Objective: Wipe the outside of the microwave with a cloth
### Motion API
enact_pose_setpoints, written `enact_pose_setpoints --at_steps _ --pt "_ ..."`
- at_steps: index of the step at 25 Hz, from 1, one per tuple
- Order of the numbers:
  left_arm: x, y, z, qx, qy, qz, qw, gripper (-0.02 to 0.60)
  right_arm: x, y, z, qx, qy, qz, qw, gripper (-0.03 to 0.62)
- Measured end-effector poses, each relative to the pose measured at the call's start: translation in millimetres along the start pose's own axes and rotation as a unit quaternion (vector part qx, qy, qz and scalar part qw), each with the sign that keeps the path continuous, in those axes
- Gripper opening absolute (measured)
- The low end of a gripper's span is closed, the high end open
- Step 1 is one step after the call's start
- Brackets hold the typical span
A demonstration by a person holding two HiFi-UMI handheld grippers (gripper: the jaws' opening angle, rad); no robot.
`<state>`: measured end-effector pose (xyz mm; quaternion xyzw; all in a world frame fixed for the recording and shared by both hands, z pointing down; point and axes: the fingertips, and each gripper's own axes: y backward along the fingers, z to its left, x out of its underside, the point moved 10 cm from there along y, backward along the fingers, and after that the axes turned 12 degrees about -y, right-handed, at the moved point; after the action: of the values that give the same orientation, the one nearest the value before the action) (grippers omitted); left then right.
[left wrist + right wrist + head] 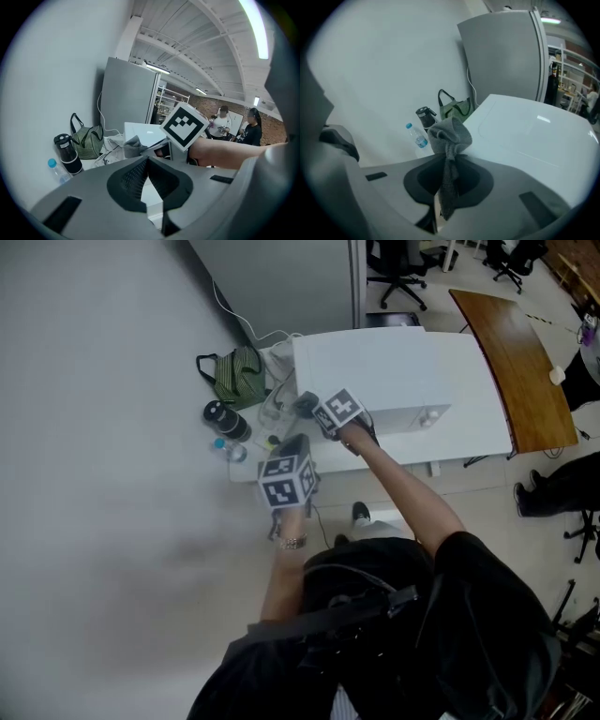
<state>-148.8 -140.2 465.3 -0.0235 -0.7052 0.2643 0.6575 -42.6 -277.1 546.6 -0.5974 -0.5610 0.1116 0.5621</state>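
Observation:
A white microwave stands on a white table by the wall; its top also shows in the right gripper view and the left gripper view. My right gripper is at the microwave's near left top corner, shut on a grey cloth that bunches above the jaws. The cloth shows beside the right gripper's marker cube. My left gripper hovers just in front of and below the right one, off the microwave; its jaws meet with nothing between them.
Left of the microwave stand a green striped bag, a black flask and a small water bottle, with white cables nearby. A grey cabinet rises behind. A brown tabletop lies right. People stand far off.

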Motion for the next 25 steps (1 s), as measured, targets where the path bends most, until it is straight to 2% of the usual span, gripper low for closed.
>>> enact_pose_setpoints --at_steps 5,10,13,16,18,20,22,25 --pt "1.5 -2.1 -1.3 0.013 0.003 -0.004 0.9999 0.002 19.1 39.3 -62.0 0.039 -0.04 -0.031 0.998 0.035" --pt "-0.3 -5.4 -16.1 0.042 -0.003 -0.011 0.999 0.002 62.2 103.1 -151.3 0.06 -0.136 -0.081 0.986 0.035" --pt "0.2 2.6 -23.7 0.053 -0.007 -0.015 0.9985 0.002 92.3 145.0 -194.7 0.12 -0.185 -0.101 0.97 0.035" --pt "5.6 16.6 -28.6 0.055 -0.002 -0.014 0.9984 0.002 129.6 180.9 -234.5 0.192 -0.238 -0.116 0.945 0.038" --pt "13.0 21.7 -30.0 0.058 0.007 -0.012 0.9982 0.002 152.9 194.0 -256.9 0.235 -0.271 -0.096 0.929 0.037" --pt "20.6 25.6 -35.2 0.065 0.016 -0.009 0.9977 0.002 172.8 202.8 -266.4 0.271 -0.281 -0.069 0.918 0.037" --pt "27.8 31.2 -44.8 0.074 0.022 -0.005 0.997 0.002 184.2 212.2 -248.5 0.257 -0.277 -0.096 0.921 0.037" --pt "34.5 33.9 -60.7 0.084 0.018 0.0 0.9963 0.002 179.6 212.5 -182.7 0.178 -0.238 -0.166 0.94 0.037"
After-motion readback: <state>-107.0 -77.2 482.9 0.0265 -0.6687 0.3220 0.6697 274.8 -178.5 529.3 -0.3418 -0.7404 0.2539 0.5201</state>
